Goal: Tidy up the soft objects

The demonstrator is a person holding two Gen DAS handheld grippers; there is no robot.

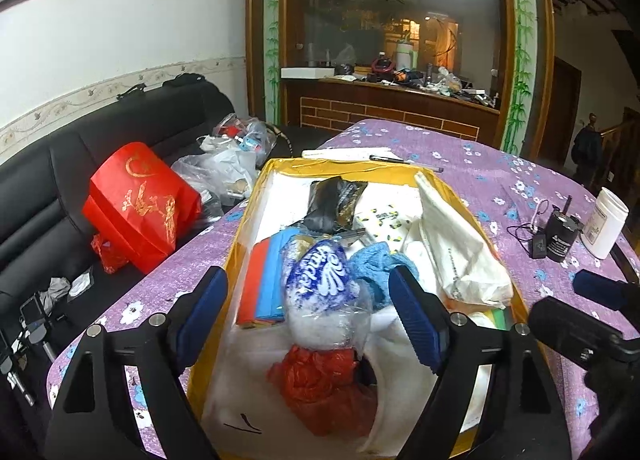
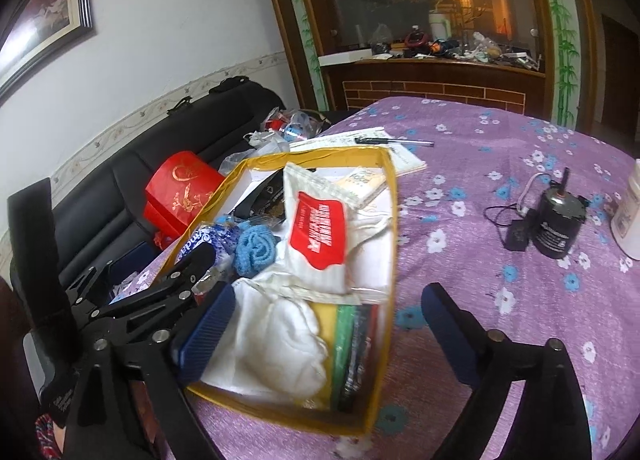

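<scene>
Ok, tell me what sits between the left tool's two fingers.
In the left wrist view, the left tool stands open over the yellow box; the blue-and-white tissue pack lies between its fingers, untouched.

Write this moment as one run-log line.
left gripper: open, over tissue pack | right gripper: open, empty | box: full

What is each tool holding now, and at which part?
Nothing is held. The left tool stands open around the blue-and-white packet without pressing it; the right tool is open above the yellow box.

Yellow box [image 1: 256, 196] holds tissue pack [image 1: 320, 280], blue cloth [image 1: 372, 260] (crumpled), white bags [image 1: 460, 260].
</scene>
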